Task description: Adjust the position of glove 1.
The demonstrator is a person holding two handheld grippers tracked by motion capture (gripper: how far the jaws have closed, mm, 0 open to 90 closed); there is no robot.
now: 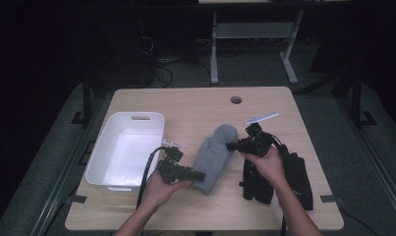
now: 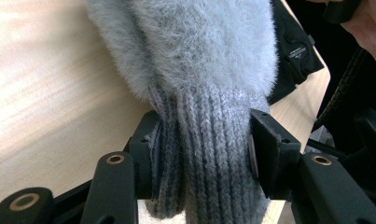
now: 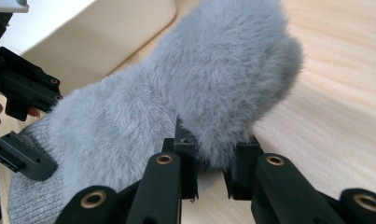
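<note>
A grey fuzzy mitten (image 1: pixel 215 152) with a ribbed knit cuff lies in the middle of the wooden table (image 1: pixel 195 108). My left gripper (image 1: pixel 199 175) is at its near end. In the left gripper view the left gripper (image 2: pixel 204 144) is shut on the ribbed cuff, with a pad (image 2: pixel 262 149) pressed into each side. My right gripper (image 1: pixel 231 146) comes in from the right at the mitten's fluffy side. In the right gripper view the right gripper (image 3: pixel 209 161) pinches a tuft of the mitten (image 3: pixel 176 93) near its rounded tip.
A white bin (image 1: pixel 136 117) with nothing visible in it stands to the left of the mitten. Black gloves (image 1: pixel 296 179) lie under the right forearm near the table's right edge. A cable hole (image 1: pixel 236 100) sits at the back of the table.
</note>
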